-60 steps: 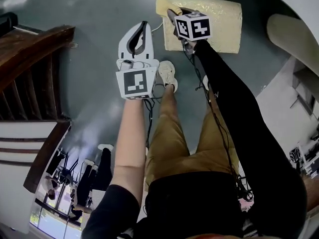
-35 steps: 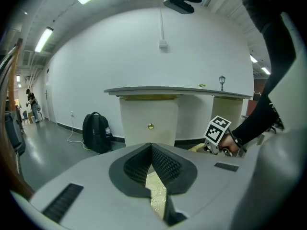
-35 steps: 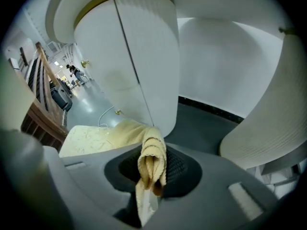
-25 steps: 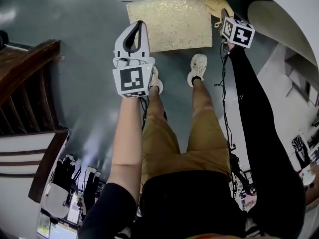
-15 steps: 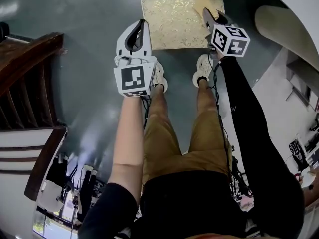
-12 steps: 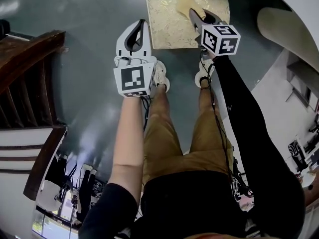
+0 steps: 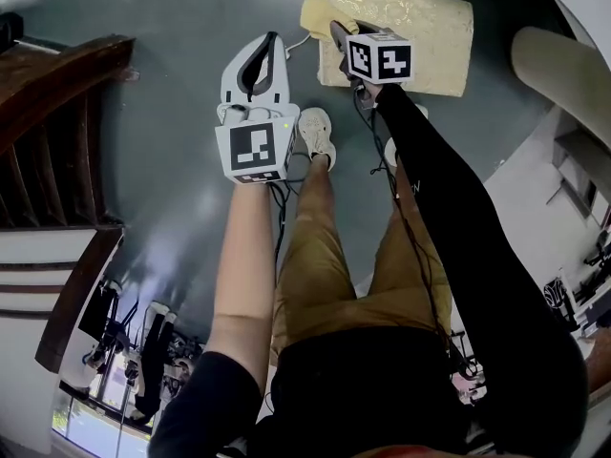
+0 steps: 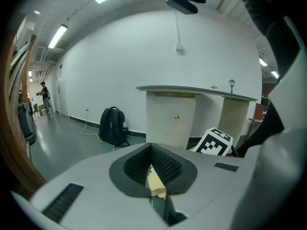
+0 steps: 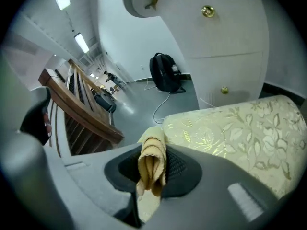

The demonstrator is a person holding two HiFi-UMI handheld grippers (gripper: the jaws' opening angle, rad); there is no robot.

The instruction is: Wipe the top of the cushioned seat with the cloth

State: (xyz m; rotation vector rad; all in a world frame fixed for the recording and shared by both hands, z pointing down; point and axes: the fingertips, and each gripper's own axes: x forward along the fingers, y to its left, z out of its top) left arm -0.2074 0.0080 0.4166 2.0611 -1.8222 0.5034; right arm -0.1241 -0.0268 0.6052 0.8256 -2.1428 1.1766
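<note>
Cloth [image 9: 151, 164] in right gripper [image 7: 336, 31], seemingly on seat [image 7: 425, 22]

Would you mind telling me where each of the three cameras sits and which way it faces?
Head view: on the person's head, facing steeply down at both arms, legs, left gripper, right gripper and cushioned seat.
Left gripper view: on that gripper, facing level over shut jaws towards a backpack.
Right gripper view: on that gripper, over jaws pinching the cloth, towards the cushioned seat.
Shared: both gripper views show the backpack.
</note>
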